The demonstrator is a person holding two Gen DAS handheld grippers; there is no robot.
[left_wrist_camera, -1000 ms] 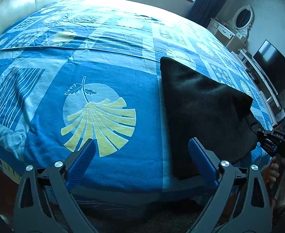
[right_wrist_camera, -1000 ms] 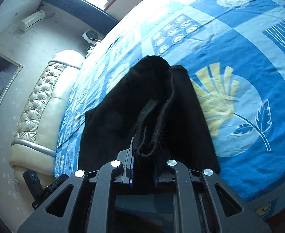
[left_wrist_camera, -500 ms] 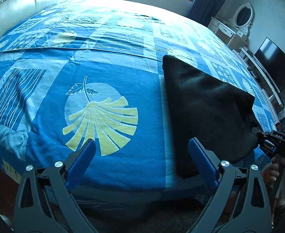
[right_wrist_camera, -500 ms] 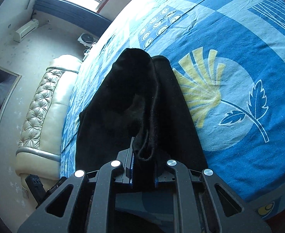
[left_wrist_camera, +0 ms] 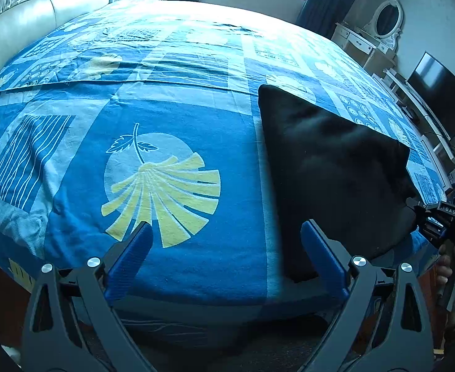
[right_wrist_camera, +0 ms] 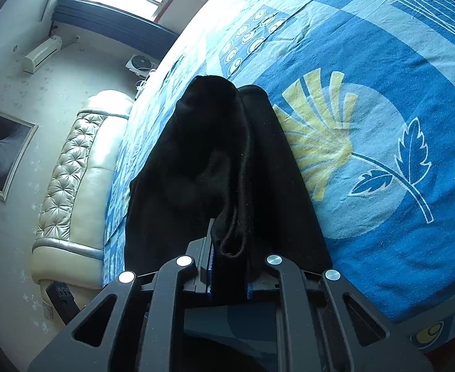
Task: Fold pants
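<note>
Black pants [left_wrist_camera: 329, 167], part-folded, near bed [left_wrist_camera: 196, 266] front edge, R side. R gripper [right_wrist_camera: 229, 274] clamped on bunched hem/edge, lifted. L gripper [left_wrist_camera: 224, 252] spread wide, holding nothing. Soft, light, floppy fabric, likely to sag; best gripped at corners/edges.

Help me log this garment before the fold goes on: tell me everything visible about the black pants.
The black pants are a soft, fuzzy, matte fabric, already folded into a compact slab lying on the blue patterned bedspread near the bed's front edge. One bunched edge is lifted off the pile and pinched in the right gripper, its doubled hem showing. The left gripper is open, its right finger in front of the near corner; contact is unclear.
</note>
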